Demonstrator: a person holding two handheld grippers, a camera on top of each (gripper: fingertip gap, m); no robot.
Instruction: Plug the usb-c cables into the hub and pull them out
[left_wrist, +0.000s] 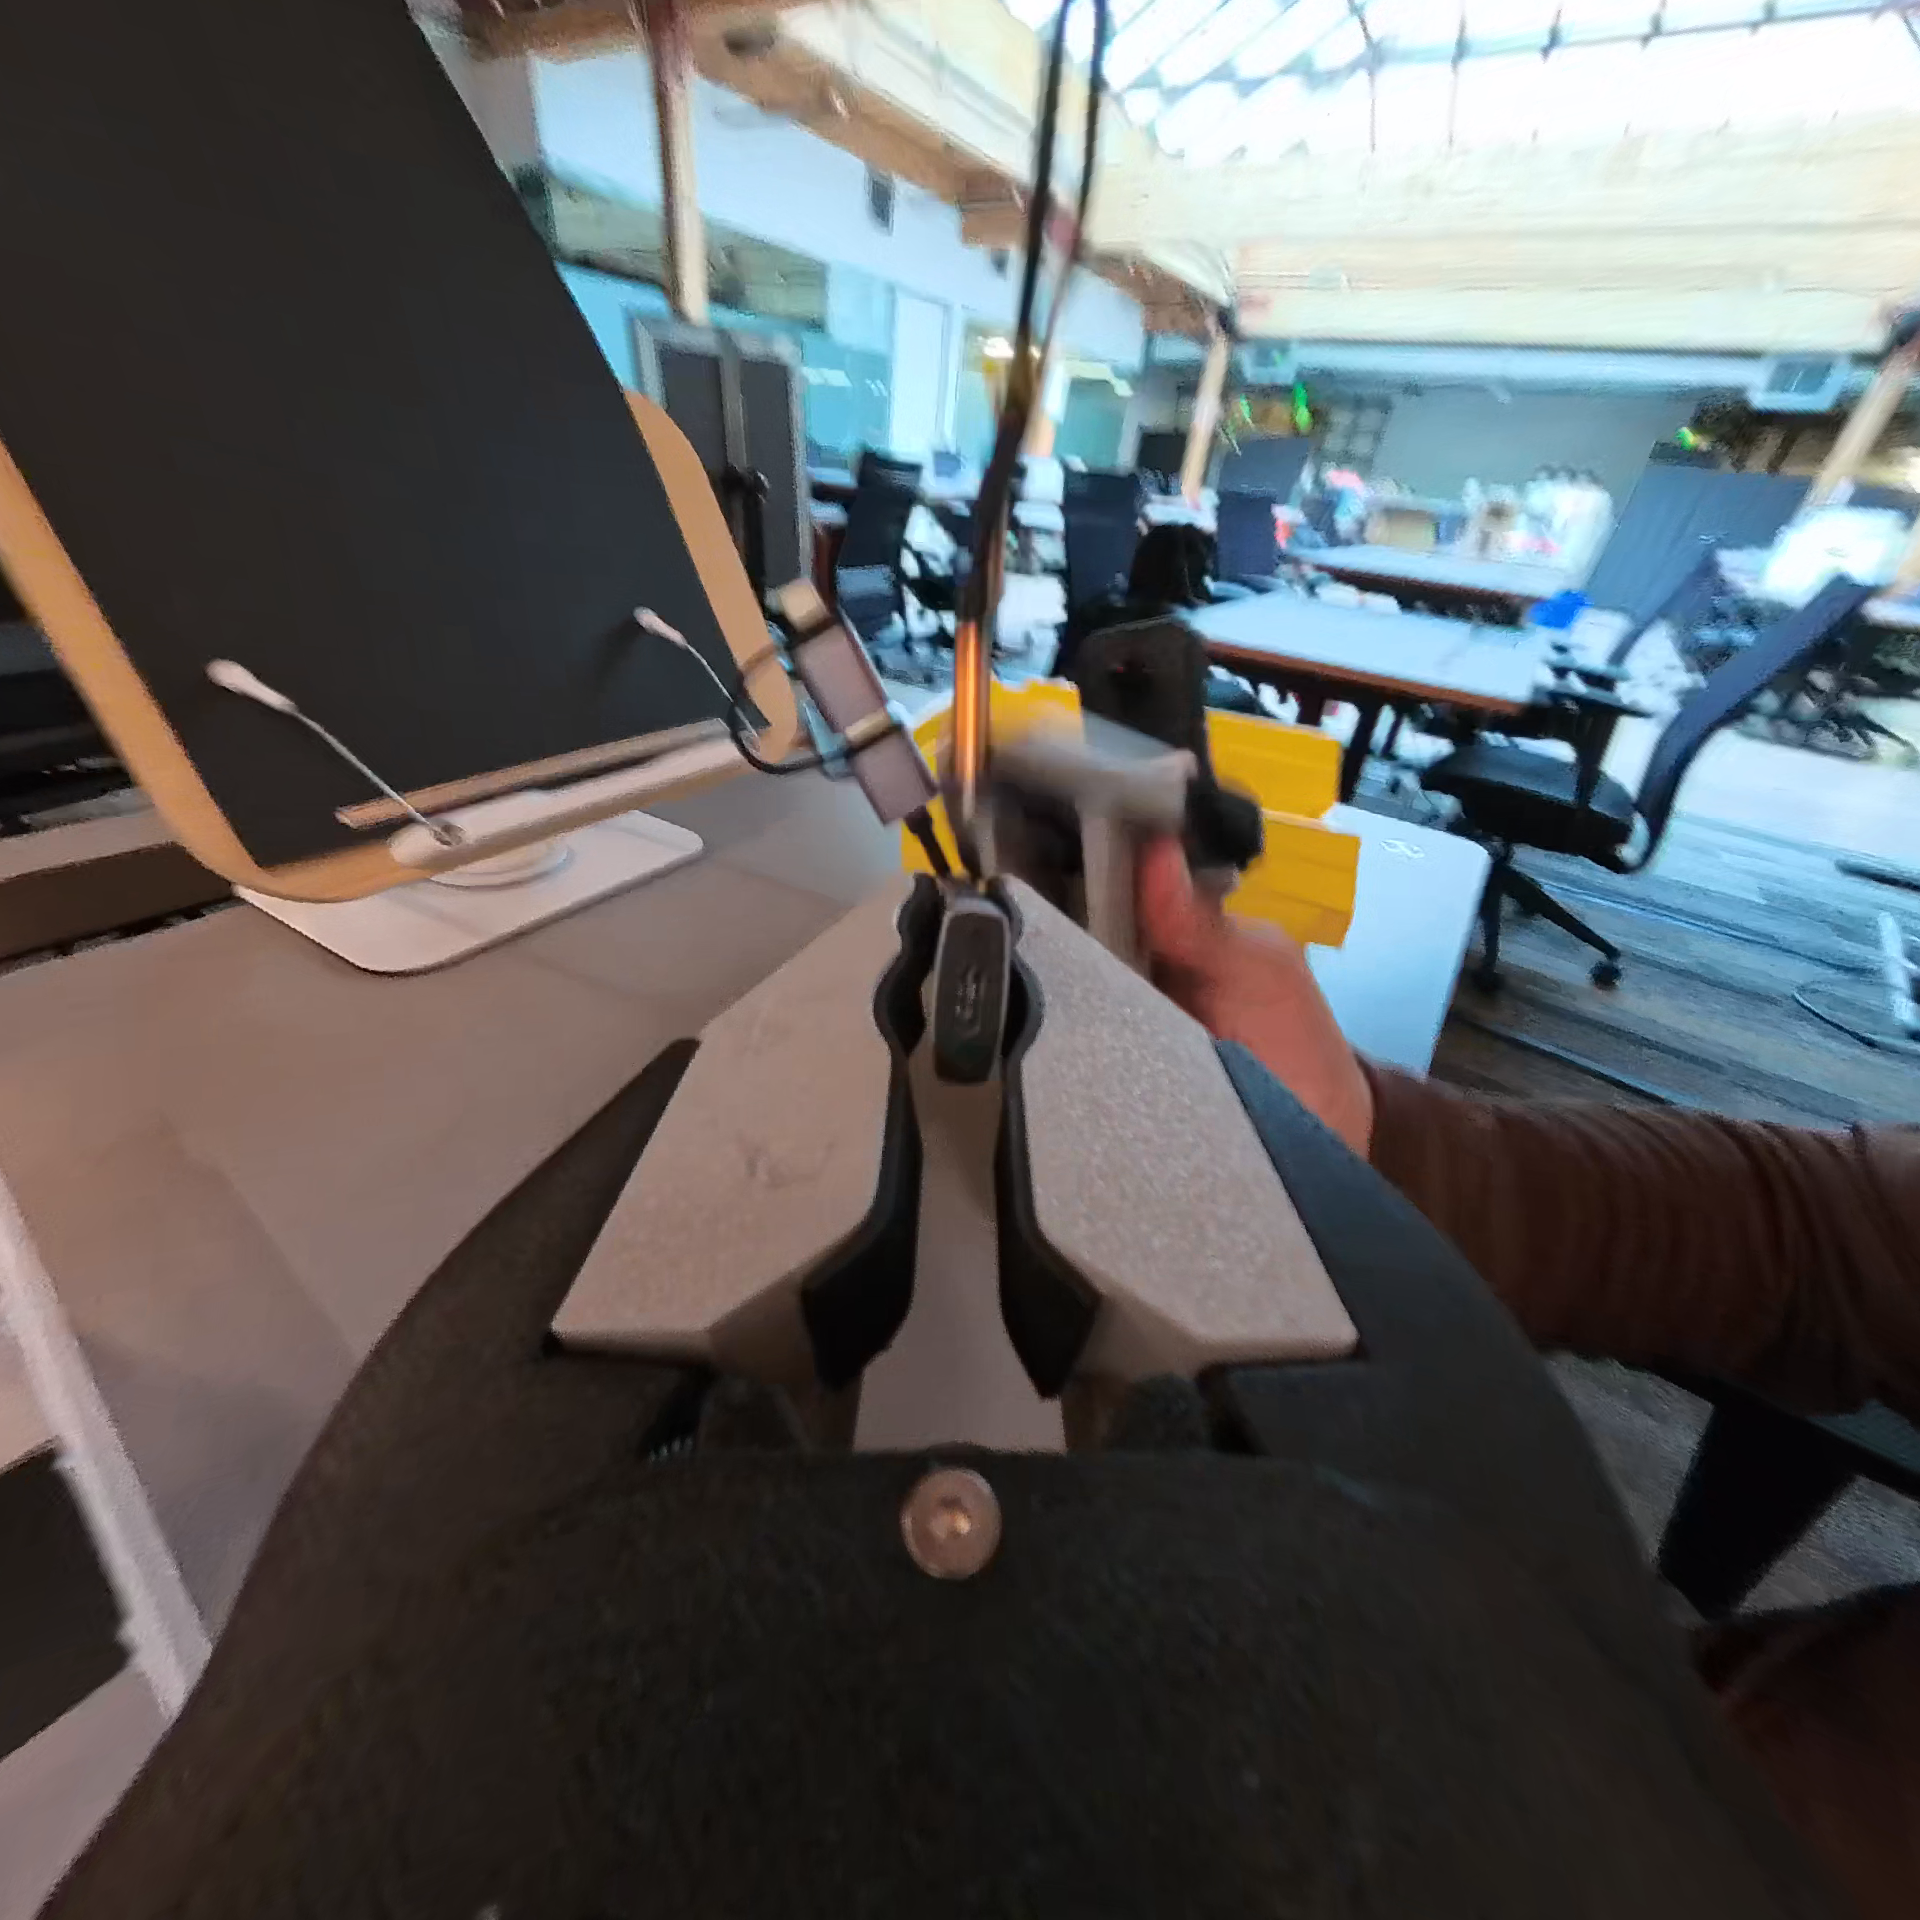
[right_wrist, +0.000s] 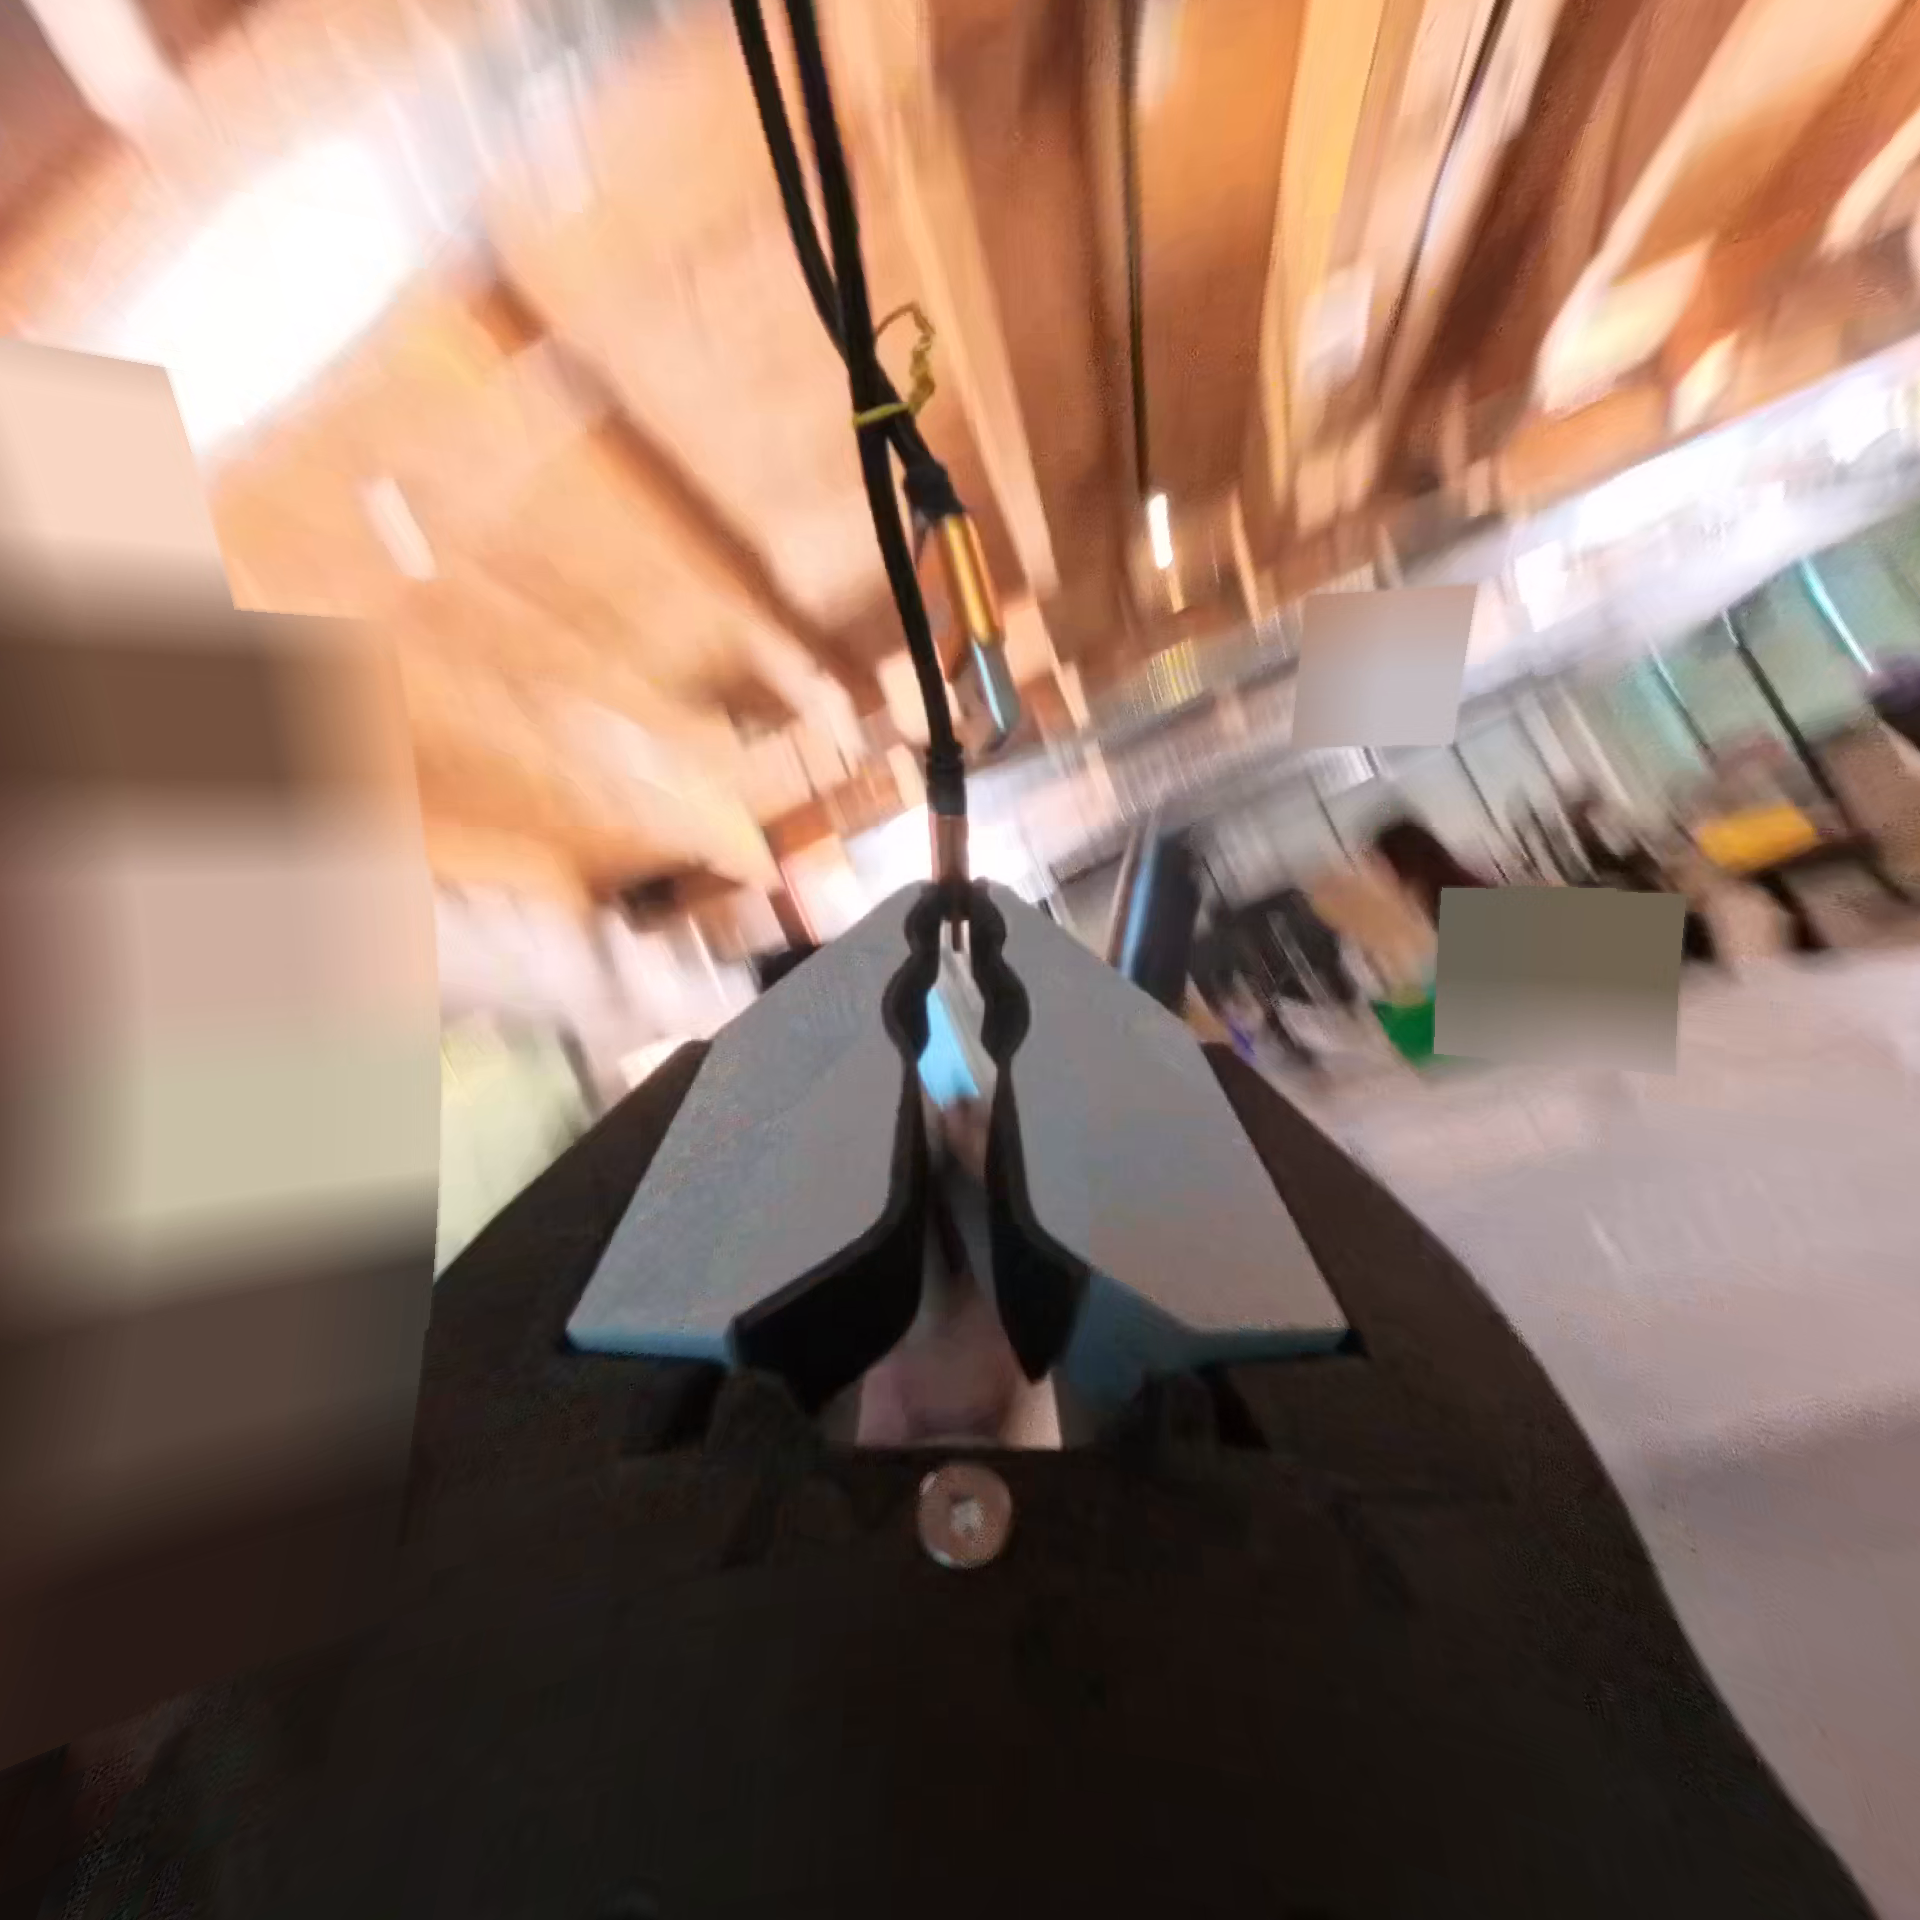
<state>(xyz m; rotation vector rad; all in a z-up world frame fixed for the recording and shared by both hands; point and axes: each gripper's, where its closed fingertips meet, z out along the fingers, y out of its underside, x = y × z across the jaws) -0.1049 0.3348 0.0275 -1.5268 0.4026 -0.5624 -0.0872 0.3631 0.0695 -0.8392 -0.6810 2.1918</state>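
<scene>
My left gripper (left_wrist: 961, 894) is shut on a small silver hub (left_wrist: 966, 987), gripping it by its sides. A copper-coloured USB-C plug (left_wrist: 971, 717) on a black cable (left_wrist: 1039, 260) rises from the fingertips; blur hides whether it sits in the hub. My right gripper (left_wrist: 1101, 769) shows blurred just right of that plug. In the right wrist view, my right gripper (right_wrist: 951, 920) is shut on the plug (right_wrist: 948, 847), with its cable (right_wrist: 883, 468) running upward. A second, gold-shelled plug (right_wrist: 977, 613) hangs free beside it, tied on by a yellow twist tie (right_wrist: 894, 410).
A black board on a wood-edged stand (left_wrist: 312, 416) with a white base stands left on the grey table (left_wrist: 260, 1091). A small grey adapter block (left_wrist: 842, 717) hangs by it. Yellow bins (left_wrist: 1288, 831) sit behind. A hand and a brown sleeve (left_wrist: 1662, 1226) reach in from the right.
</scene>
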